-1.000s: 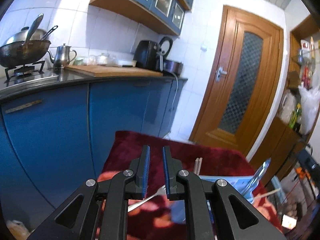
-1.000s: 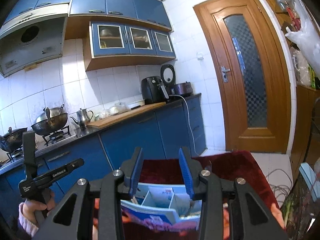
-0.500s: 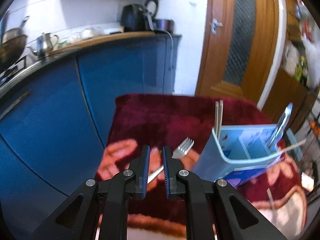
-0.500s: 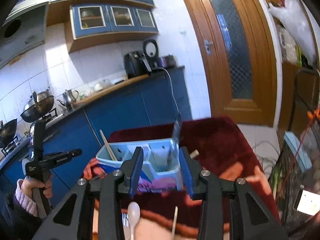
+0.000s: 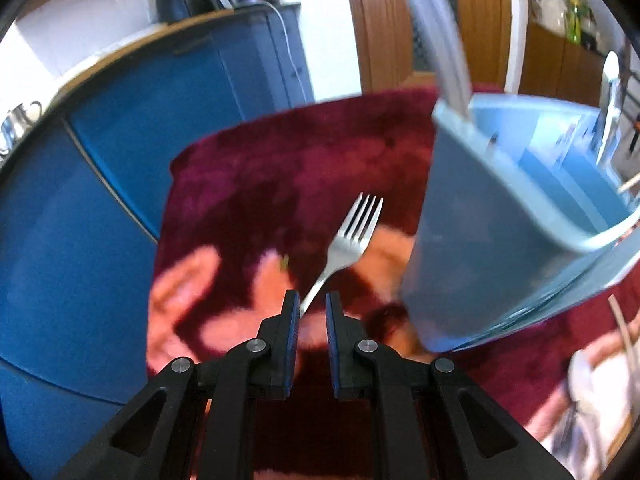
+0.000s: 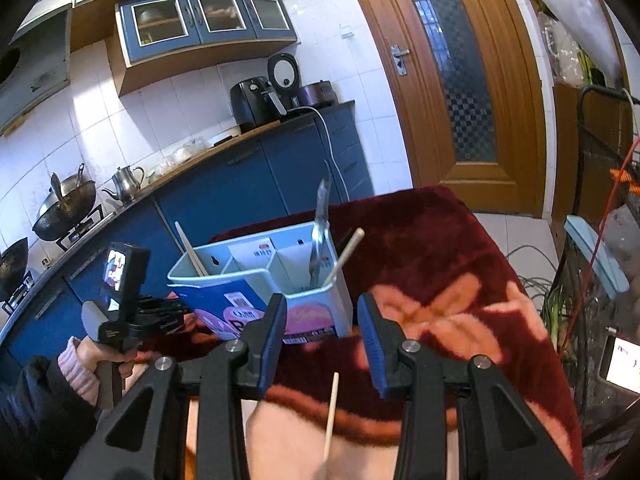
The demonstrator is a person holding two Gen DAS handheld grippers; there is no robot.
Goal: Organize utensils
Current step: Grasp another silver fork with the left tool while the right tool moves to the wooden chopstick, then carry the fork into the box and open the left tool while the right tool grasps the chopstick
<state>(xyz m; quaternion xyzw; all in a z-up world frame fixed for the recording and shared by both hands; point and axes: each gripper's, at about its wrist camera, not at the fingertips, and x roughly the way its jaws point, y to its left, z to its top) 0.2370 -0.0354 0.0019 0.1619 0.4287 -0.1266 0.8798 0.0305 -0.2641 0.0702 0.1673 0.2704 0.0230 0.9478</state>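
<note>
- Already in the blue caddy: chopsticks in its left compartment, a metal utensil and one more stick in its right one.
- Left to sort: the fork on the red blanket, just beside the caddy, and a loose chopstick near me.
- My left gripper has its jaws narrowly apart, empty, the fork's handle just ahead.
- My right gripper is partly open, holding nothing.
</note>
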